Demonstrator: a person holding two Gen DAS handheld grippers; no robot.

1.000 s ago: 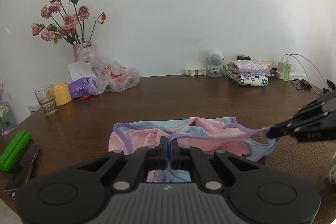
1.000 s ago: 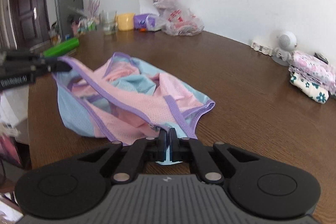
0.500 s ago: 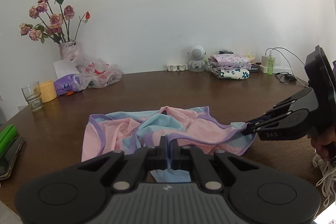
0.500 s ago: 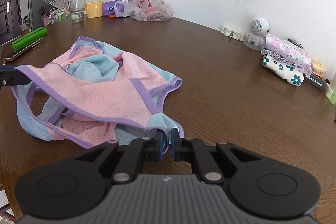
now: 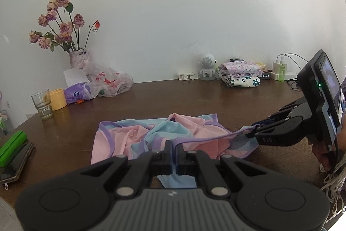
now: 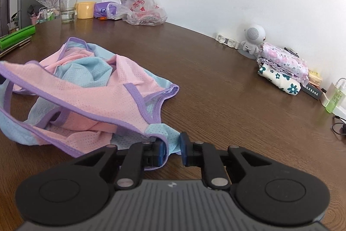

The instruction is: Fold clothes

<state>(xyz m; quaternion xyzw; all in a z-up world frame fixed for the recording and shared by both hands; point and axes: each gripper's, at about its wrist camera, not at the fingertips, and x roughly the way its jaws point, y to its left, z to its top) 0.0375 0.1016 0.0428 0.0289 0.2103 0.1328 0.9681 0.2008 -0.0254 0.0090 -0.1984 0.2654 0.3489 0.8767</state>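
The left gripper (image 5: 174,152) is matte black plastic, with a ribbed grey panel, two round discs and silver pivot pins behind its fingers. The right gripper (image 6: 173,149) is built alike, with blue pads (image 6: 183,147) on its fingertips. From the side it shows a small green light, white lettering and a mounted screen (image 5: 330,79).
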